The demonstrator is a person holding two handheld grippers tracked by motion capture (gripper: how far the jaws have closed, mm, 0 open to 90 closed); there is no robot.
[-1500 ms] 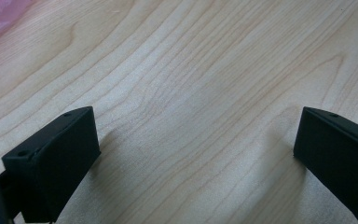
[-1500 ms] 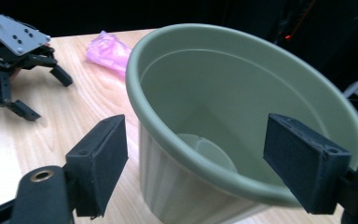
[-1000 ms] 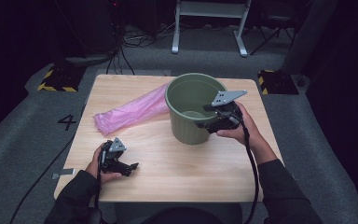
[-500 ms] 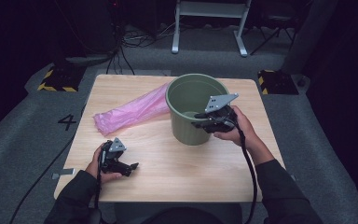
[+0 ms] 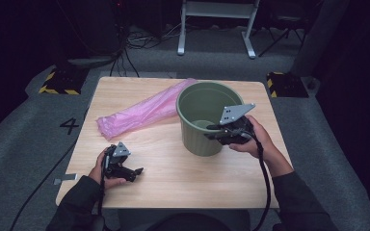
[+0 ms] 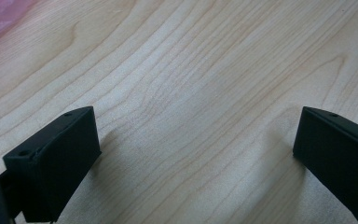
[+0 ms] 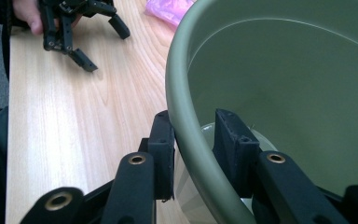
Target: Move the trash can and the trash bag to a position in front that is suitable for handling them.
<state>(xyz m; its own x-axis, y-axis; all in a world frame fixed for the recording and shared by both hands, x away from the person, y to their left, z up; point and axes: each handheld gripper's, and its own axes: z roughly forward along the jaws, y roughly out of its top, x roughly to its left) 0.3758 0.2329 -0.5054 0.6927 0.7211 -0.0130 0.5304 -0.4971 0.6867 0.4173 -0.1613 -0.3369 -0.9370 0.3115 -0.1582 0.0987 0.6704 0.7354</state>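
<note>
In the high view we see the bucket (image 5: 207, 118) standing upright on the table (image 5: 173, 183), right of the middle, its mouth facing up and its long axis vertical. Our right gripper (image 5: 212, 132) reaches in from the right and sits at the near right rim. A pink bag (image 5: 142, 113) lies beside the bucket, running from the far rim toward the near left. Our left gripper (image 5: 137, 172) rests low over the table's near left, well apart from the bucket. In the left gripper view its jaws stand wide over bare wood. In the right gripper view the jaws have just been closing and now straddle the bucket's wall (image 7: 191, 135), one outside, one inside, narrow and pinching it.
</note>
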